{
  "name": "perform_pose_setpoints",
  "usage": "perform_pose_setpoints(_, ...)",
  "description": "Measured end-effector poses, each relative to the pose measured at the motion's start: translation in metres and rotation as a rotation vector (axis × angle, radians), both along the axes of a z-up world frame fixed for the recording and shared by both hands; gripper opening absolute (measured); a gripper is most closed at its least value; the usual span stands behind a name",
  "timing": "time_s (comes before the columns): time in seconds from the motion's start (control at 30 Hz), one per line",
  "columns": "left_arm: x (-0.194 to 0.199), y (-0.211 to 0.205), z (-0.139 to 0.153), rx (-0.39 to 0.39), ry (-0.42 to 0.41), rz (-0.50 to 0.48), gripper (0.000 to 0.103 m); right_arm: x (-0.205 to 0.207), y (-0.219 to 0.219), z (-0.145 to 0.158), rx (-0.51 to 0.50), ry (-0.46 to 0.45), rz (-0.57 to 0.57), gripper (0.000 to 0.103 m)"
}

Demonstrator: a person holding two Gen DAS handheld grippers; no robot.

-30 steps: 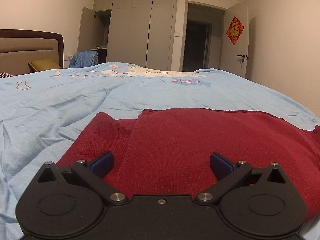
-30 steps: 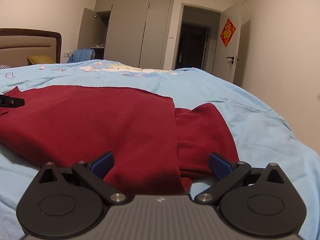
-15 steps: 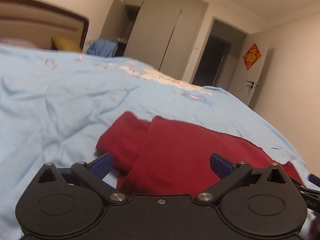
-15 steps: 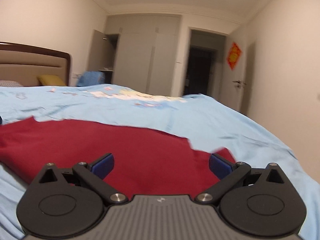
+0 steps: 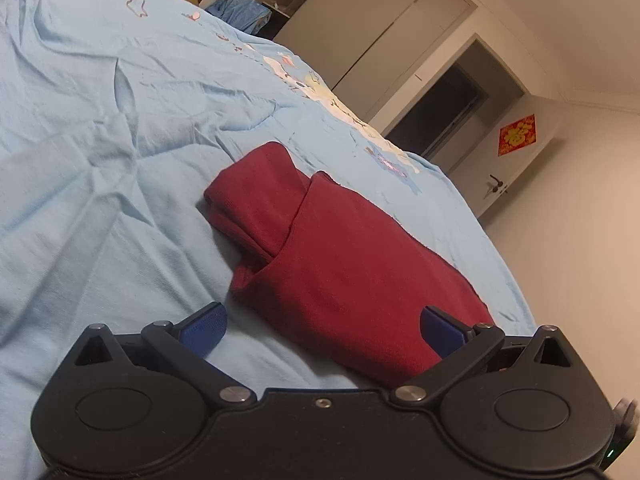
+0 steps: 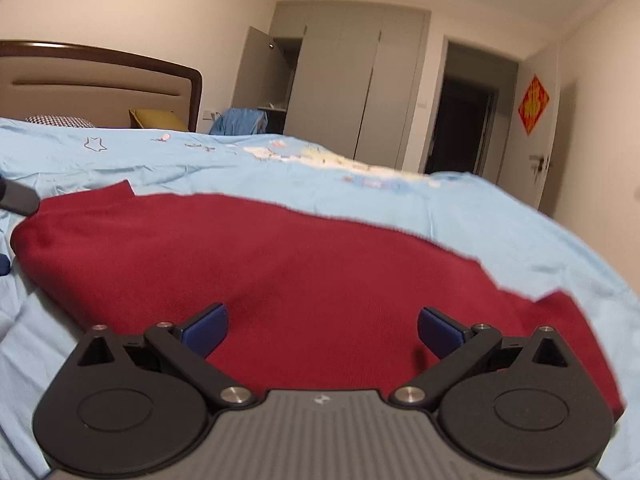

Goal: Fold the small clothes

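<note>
Since earlier: we pulled both grippers back; the left view tilted.
Left gripper point(image 5: 322, 328): jaws spread wide, empty.
Right gripper point(image 6: 322, 328): jaws wide, empty.
Red garment point(image 5: 344, 264): folded on our blue bed point(image 5: 100, 128).

Gold 福 on red door sign point(image 6: 533, 104)

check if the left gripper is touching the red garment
Cannot tell: in the left wrist view the left gripper is open over the red garment, but any gap is unreadable.
</note>
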State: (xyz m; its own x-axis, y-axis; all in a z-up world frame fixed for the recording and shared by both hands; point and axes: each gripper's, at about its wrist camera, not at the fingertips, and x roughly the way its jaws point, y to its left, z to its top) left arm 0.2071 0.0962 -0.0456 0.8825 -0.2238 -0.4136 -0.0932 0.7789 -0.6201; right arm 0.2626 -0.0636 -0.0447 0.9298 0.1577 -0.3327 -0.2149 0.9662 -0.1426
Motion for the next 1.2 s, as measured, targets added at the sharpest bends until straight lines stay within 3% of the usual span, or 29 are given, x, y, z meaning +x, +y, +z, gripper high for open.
perform_pose_setpoints(0.1,0.01,-0.007,-0.002,-0.021,-0.012,0.018,0.102,0.0,-0.003,-0.005,0.047,0.005,-0.005,0.103)
perform_pose_setpoints(0.33,0.016,-0.023,-0.003,0.076,-0.027,0.022,0.102,-0.01,-0.004,-0.012,0.046,-0.04,-0.023,0.103)
perform_pose_setpoints(0.7,0.025,-0.011,-0.003,-0.044,-0.006,0.098,0.101,-0.01,-0.011,-0.011,0.07,-0.032,-0.019,0.103)
perform_pose_setpoints(0.87,0.033,-0.01,0.0,-0.082,0.018,0.177,0.081,-0.009,-0.012,-0.01,0.072,-0.032,-0.022,0.103)
perform_pose_setpoints(0.97,0.037,-0.012,0.002,-0.064,0.036,0.209,0.059,-0.01,-0.013,-0.01,0.077,-0.032,-0.026,0.103)
perform_pose_setpoints(1.03,0.042,-0.014,0.004,-0.024,0.07,0.221,0.033,-0.013,-0.014,-0.01,0.091,-0.03,-0.03,0.103)
perform_pose_setpoints(1.13,0.048,-0.021,0.011,0.053,0.084,0.224,0.019,-0.017,-0.02,-0.01,0.128,-0.032,-0.046,0.103)
perform_pose_setpoints(1.2,0.05,-0.031,0.021,0.124,0.044,0.205,0.017,-0.023,-0.025,-0.008,0.15,-0.046,-0.067,0.103)
